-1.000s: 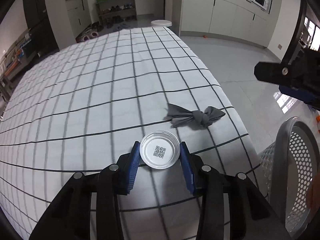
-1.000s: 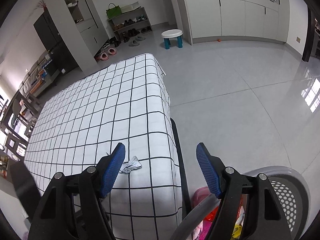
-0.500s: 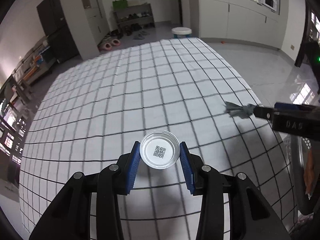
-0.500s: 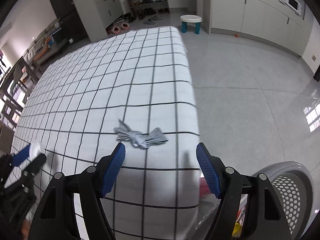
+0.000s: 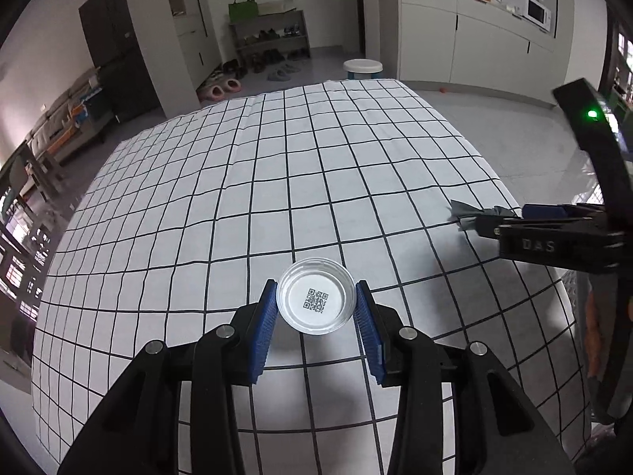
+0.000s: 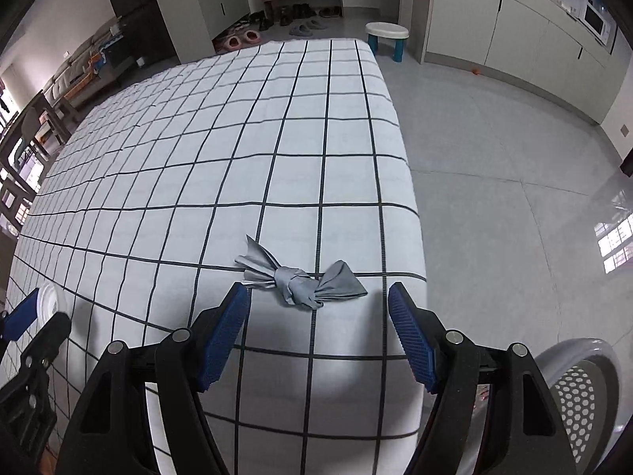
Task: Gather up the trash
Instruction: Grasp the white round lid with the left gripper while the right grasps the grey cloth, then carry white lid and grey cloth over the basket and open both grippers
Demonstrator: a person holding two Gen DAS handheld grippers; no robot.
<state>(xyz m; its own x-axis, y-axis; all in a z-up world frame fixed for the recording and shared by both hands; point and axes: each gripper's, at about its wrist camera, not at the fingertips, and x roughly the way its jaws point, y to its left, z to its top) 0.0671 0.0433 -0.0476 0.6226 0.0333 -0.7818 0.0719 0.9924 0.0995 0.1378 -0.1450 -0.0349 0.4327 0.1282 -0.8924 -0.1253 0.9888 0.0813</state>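
Note:
My left gripper (image 5: 315, 308) is shut on a round white lid with a QR code (image 5: 315, 301) and holds it above the checked tablecloth (image 5: 277, 182). The lid also shows edge-on at the far left of the right wrist view (image 6: 46, 304). My right gripper (image 6: 318, 316) is open, just short of a knotted grey wrapper (image 6: 298, 279) that lies on the cloth near the table's right edge. In the left wrist view the wrapper (image 5: 465, 211) is partly hidden behind the right gripper (image 5: 542, 233).
A grey perforated bin (image 6: 581, 392) stands on the floor beside the table's near right corner. The table's right edge (image 6: 411, 198) drops to a glossy floor. A small white stool (image 6: 387, 35) stands past the far end.
My right gripper has moved over the table toward the knotted wrapper, which now lies just ahead of its open fingers. My left gripper has drawn back and up with the lid.

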